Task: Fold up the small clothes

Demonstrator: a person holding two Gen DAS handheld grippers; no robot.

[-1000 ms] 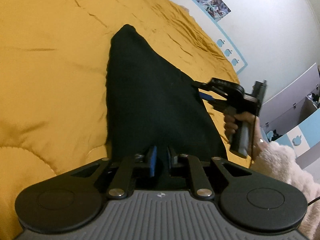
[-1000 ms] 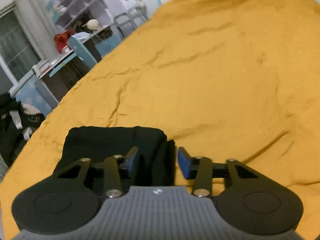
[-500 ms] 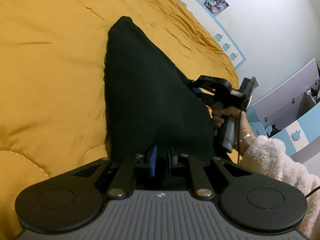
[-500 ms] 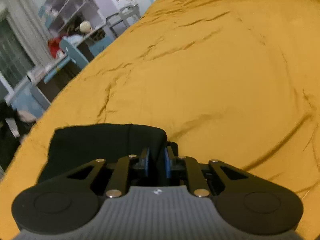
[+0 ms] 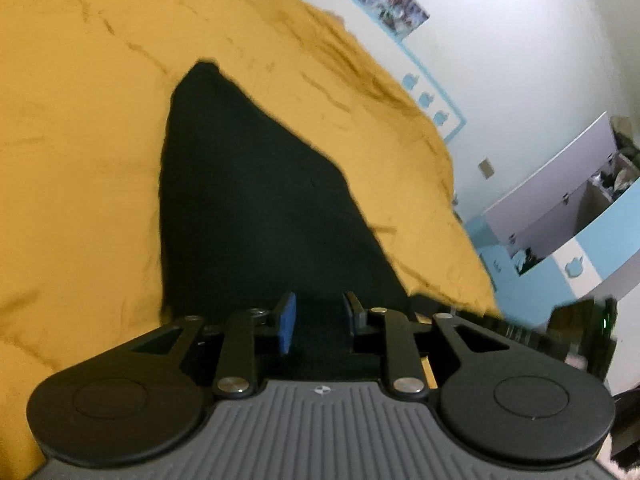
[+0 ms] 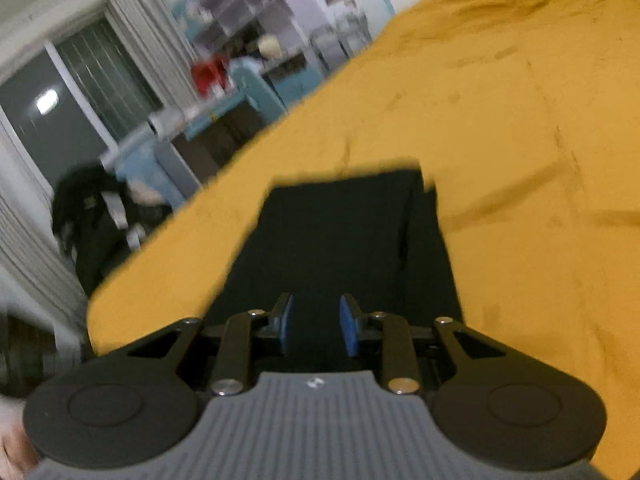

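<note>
One black garment [image 5: 256, 216] lay on the bed, spread over the yellow quilt [image 5: 80, 140]. It looked like it was already folded into a long flat strip, with one layer over another along its right side in the right wrist view. It was too dark to tell what kind of small clothing it was.

Two grippers were at work, one in each hand. The left hand-held gripper [image 5: 318, 322] sat at the near end of the cloth. Its jaws had just been opening, and now there was a clear gap between the blue pads [image 5: 287, 322]. Black cloth showed in that gap, but the pads did not seem to press on it, so I think it had let go. That made sense if the fold was finished and the cloth was meant to stay lying flat.

The right hand-held gripper [image 6: 316, 324] was also over the near edge of the same garment [image 6: 340, 240]. Its jaws had been opening too, and its pads [image 6: 347, 330] stood a little apart with dark cloth between them. The picture was blurry, so I could not be sure it touched the cloth, but it looked loose.

A blurred dark shape at the lower right edge of the left view may have been the other gripper, but I could not tell.
</note>
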